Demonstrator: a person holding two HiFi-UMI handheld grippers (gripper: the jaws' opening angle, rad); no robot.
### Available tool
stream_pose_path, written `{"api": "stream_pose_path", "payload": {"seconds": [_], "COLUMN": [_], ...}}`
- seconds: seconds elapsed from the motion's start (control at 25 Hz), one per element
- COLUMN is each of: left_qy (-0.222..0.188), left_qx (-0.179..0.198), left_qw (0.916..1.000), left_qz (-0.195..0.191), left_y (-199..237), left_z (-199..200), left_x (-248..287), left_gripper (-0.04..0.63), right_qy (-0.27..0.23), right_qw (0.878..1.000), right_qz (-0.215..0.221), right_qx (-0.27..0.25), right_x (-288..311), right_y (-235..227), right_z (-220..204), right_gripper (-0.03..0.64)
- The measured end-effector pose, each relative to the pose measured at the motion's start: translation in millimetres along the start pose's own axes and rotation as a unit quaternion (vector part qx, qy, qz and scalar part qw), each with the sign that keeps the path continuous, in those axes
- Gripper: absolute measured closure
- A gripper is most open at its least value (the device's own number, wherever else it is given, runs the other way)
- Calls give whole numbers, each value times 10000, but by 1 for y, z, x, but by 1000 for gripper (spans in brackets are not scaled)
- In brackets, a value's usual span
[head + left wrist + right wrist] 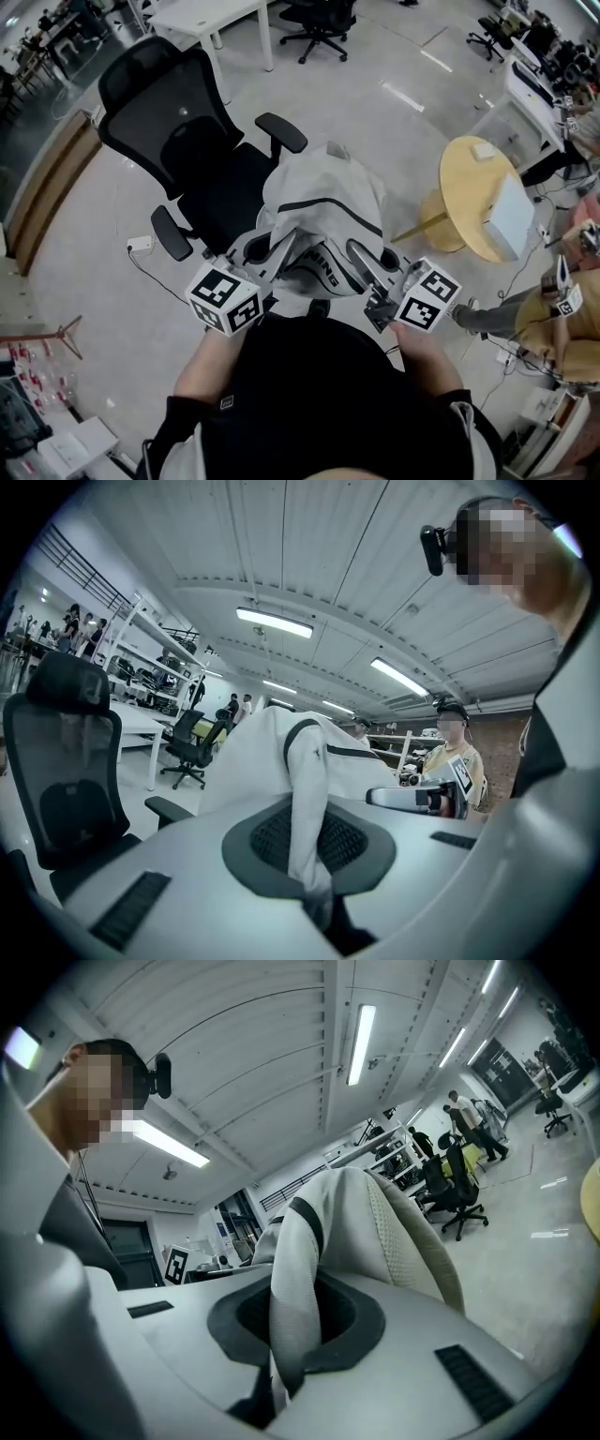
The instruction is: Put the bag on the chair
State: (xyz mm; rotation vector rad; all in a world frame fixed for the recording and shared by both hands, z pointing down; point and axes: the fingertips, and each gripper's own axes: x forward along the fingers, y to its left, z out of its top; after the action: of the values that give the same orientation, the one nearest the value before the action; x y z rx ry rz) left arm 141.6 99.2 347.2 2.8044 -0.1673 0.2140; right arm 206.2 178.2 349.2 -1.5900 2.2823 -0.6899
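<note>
A white-grey bag (323, 202) with black stripes hangs in the air just in front of me, to the right of the black mesh office chair (187, 150) and over its right armrest (281, 133). My left gripper (258, 251) is shut on one of the bag's straps (305, 799), and my right gripper (361, 255) is shut on another strap (292, 1297). In the left gripper view the chair (56, 761) stands at the left and the bag's body (272, 752) bulges beyond the jaws. The bag's body (384, 1232) fills the middle of the right gripper view.
A round wooden table (469, 178) with a white box (511, 216) stands to the right. A person (548, 314) sits at the far right. A white desk (211, 17) and another black chair (319, 23) are at the back. A power strip (141, 244) lies by the chair.
</note>
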Motion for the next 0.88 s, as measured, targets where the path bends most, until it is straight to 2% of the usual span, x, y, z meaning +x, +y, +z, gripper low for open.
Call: {"api": "stream_pose_path", "payload": {"seconds": [0.4, 0.6, 0.88], "left_qy": [117, 127, -51], "left_qx": [-190, -314, -473], "left_qw": [9990, 9972, 9932], "left_qz": [383, 665, 1063], "left_y": [6, 32, 90], "left_z": [-7, -7, 1], "left_x": [43, 46, 40], "left_gripper": [575, 575, 575], "right_qy": [201, 460, 809], "right_qw": [9992, 9971, 9933], "right_qz": [252, 451, 733], "right_qx": [230, 406, 386], "right_x": [-5, 19, 79], "right_y": [-47, -58, -76], "right_z": [15, 11, 14], "right_gripper": [578, 578, 578]}}
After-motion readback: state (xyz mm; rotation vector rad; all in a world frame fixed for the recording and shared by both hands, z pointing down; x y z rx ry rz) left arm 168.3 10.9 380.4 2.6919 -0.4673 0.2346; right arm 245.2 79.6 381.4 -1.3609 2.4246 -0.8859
